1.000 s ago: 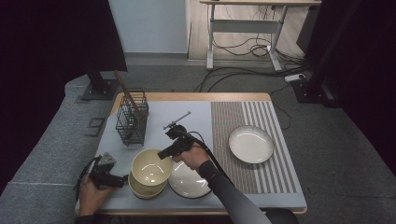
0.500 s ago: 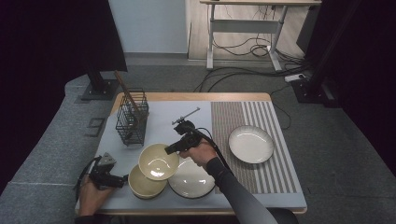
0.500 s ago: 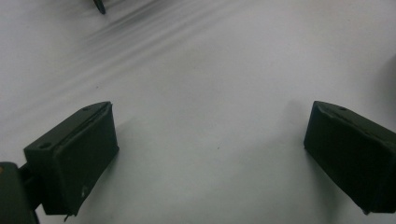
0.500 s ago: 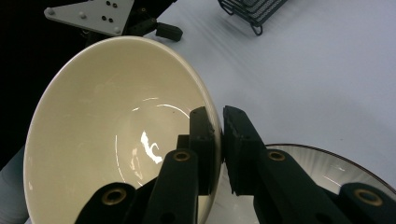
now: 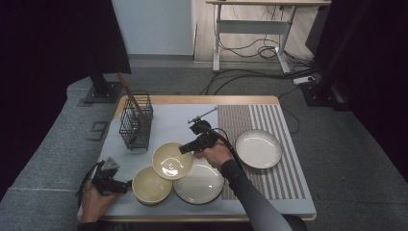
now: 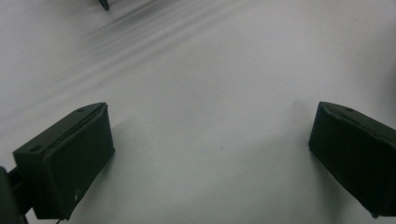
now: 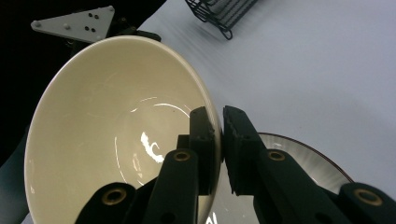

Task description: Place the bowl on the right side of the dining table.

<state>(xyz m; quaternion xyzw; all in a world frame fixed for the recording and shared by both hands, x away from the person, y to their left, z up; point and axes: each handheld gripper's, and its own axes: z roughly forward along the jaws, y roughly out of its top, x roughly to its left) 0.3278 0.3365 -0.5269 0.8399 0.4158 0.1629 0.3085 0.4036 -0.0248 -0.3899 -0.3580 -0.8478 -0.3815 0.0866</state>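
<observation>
Two cream bowls are in play here, and the right gripper (image 5: 185,148) is carrying the upper bowl (image 5: 172,160) by its rim, its jaws pinching nearly closed with one pad inside the wall and the other outside. In the right gripper view the rim (image 7: 205,112) is sitting right between the jaws, the bowl's hollow opening out to the left of them and tipping toward the camera. The step in hand looks like lifting one bowl off another and moving it elsewhere on the bench (image 5: 173,120). The lower bowl (image 5: 150,185) is resting on the bench just beyond the left gripper (image 5: 126,186), whose jaws are standing wide apart with nothing between them, only bare bench surface (image 6: 210,93) ahead. A white plate (image 5: 199,185) is lying below and just to the right of the right jaws, and a second plate (image 5: 258,148) is sitting well off behind that hand. The next move probably calls for keeping the pinch firm while levelling the tilted bowl, then picking a free spot clear of the wire basket (image 5: 135,127) and both plates before lowering it.
</observation>
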